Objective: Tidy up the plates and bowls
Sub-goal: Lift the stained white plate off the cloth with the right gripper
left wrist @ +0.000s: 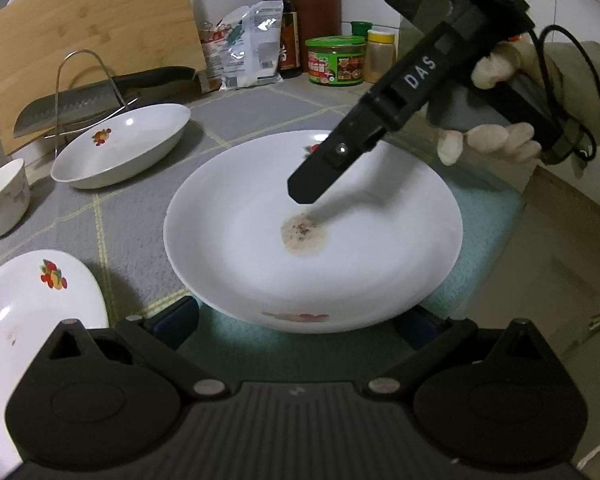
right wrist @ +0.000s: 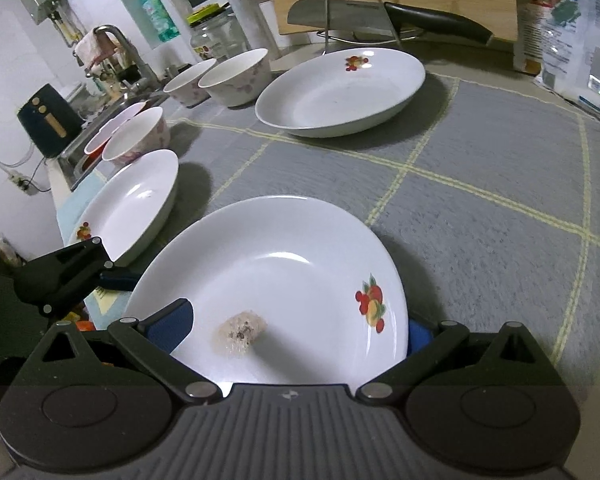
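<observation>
Left wrist view shows, from left to right, a small white bowl [left wrist: 2, 196] at the edge, a white plate with a fruit picture [left wrist: 32, 312] low in the corner, and a deep white plate [left wrist: 120, 146] farther back near a big knife [left wrist: 96, 100] on a wire rack. In the middle sits the big white plate [left wrist: 312, 232] with a brownish bit of food [left wrist: 304, 236] in its center and a fruit picture on its rim. The left claw [left wrist: 300, 320] is wide open, with one blue finger on each side of the plate's near edge; I cannot tell if they touch it. The right claw [left wrist: 304, 188] pokes in over the plate from the right, held by a gloved hand [left wrist: 496, 140]. Right wrist view shows its blue fingers [right wrist: 172, 324] spread wide, one over the plate's inside and one past its rim, holding nothing. All the dishes rest on a gray checked cloth [left wrist: 140, 220].
</observation>
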The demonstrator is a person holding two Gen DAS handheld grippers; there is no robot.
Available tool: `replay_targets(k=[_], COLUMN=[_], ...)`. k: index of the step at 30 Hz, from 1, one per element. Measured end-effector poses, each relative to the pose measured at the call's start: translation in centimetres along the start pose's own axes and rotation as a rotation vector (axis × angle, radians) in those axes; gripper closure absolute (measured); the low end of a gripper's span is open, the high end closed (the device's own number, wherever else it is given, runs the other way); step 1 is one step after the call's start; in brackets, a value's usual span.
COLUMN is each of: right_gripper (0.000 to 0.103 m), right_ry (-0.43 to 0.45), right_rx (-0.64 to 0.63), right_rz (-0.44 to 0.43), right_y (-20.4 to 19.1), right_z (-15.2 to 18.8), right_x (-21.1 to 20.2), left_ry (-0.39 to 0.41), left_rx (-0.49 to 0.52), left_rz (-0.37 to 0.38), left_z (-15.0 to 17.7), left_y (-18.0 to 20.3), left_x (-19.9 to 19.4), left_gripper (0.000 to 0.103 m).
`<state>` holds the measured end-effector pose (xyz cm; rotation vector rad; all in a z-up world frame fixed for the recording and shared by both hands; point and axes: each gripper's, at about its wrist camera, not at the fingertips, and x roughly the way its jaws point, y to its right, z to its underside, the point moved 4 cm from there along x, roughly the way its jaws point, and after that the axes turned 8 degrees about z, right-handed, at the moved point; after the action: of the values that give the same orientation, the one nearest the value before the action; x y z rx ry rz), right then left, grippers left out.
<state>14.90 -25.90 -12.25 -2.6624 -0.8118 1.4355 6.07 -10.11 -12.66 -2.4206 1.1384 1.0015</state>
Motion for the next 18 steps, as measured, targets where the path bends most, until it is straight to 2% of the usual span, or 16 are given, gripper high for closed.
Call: replay_targets(k=[9,18], right_gripper=[0.000,0.000], right_ry=[-0.010,-0.015], right_rx=[0.000,-0.031], right_rz=[-0.022,0.015], right_y=[0.21,-0.17], right_z=[-0.06,-0.01], right_x=[-0.06,-0.10], left_ry=[-0.004,-0.018], left_rx=[0.019,0.003], left_rz=[0.013,0.017], left_z=[-0.43,-0.98], left_y=[0.32,0.46], left_x=[0.03,-0.17], left_gripper=[0.001,0.001])
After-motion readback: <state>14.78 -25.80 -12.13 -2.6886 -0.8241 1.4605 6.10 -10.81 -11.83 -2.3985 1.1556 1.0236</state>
